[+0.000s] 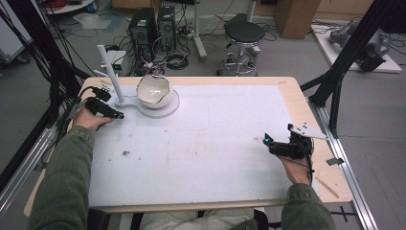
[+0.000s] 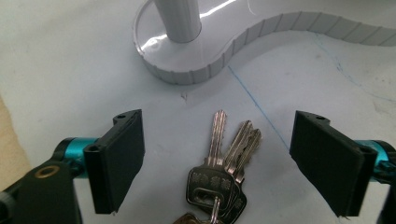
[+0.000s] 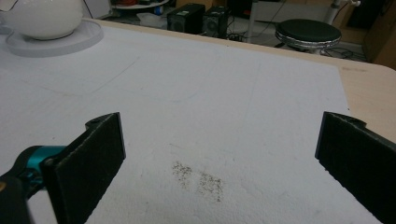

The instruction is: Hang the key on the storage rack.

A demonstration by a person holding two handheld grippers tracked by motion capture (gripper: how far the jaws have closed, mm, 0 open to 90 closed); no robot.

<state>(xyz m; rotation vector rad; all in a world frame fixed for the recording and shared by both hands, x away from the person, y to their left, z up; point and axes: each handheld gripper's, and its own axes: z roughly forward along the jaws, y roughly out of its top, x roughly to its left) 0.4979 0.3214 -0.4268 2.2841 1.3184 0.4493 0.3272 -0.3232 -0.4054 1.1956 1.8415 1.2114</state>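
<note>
A bunch of silver keys [image 2: 219, 175] lies flat on the white table cover, between the wide-apart jaws of my left gripper [image 2: 220, 123], which is open and touches none of them. In the high view this left gripper [image 1: 118, 114] rests at the table's far left, just in front of a white stand's base [image 2: 187, 63] and its upright post [image 1: 108, 72]. A white bowl [image 1: 154, 90] sits on the stand's round plate [image 1: 167, 109]. My right gripper [image 1: 266, 140] hovers low at the right side, open, with bare table cover between its jaws [image 3: 222, 120].
A white sheet [image 1: 206, 139] covers most of the wooden table [image 1: 292, 96]. Dark specks [image 3: 198, 179] mark it near the right gripper. Beyond the far edge stand a black stool [image 1: 244, 33] and computer towers [image 1: 153, 24]. Black frame posts [image 1: 335, 91] flank the table.
</note>
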